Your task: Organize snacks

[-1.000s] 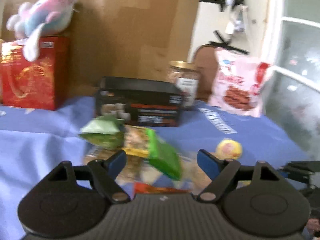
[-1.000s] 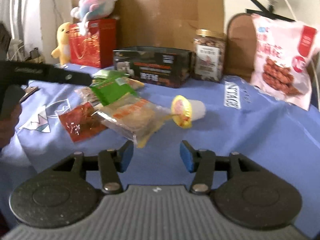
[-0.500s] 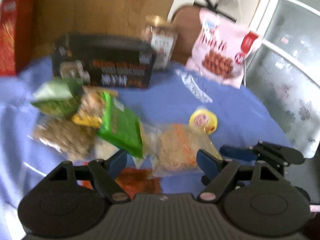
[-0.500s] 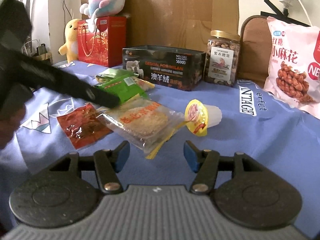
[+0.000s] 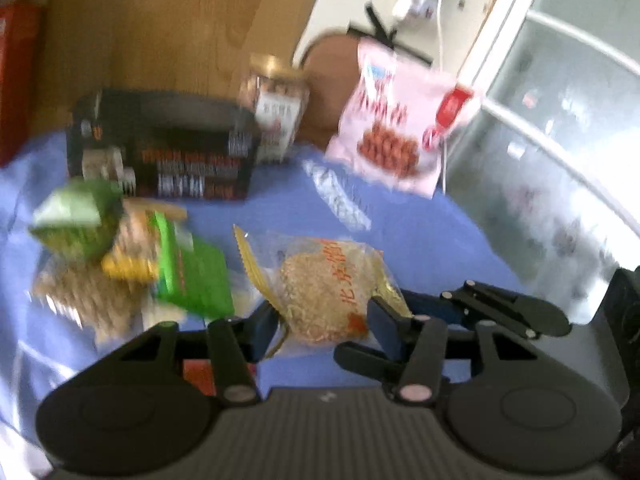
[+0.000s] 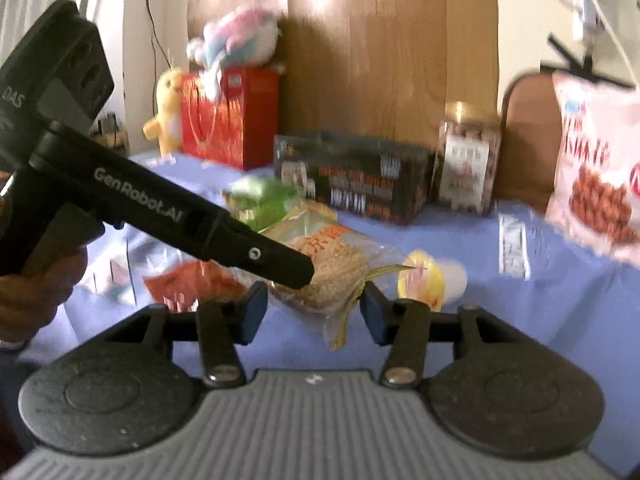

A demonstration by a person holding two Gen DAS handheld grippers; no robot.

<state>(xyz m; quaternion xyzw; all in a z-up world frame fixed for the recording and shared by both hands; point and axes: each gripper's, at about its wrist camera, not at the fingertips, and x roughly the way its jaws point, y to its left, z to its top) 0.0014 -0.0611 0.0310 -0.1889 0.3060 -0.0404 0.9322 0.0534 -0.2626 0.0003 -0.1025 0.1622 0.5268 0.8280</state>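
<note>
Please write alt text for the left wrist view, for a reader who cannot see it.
The left gripper is closing, jaws either side of a clear packet of rice cake on a blue tablecloth. Green snack packets lie to the left; a black box stands behind.

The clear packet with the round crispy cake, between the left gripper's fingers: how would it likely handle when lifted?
The clear cake packet looks light, likely stiff across the cake, with floppy film edges. The glossy wrapper may slip as the left gripper's jaws close around it. The cake seems brittle; a hard squeeze could crack it.
</note>
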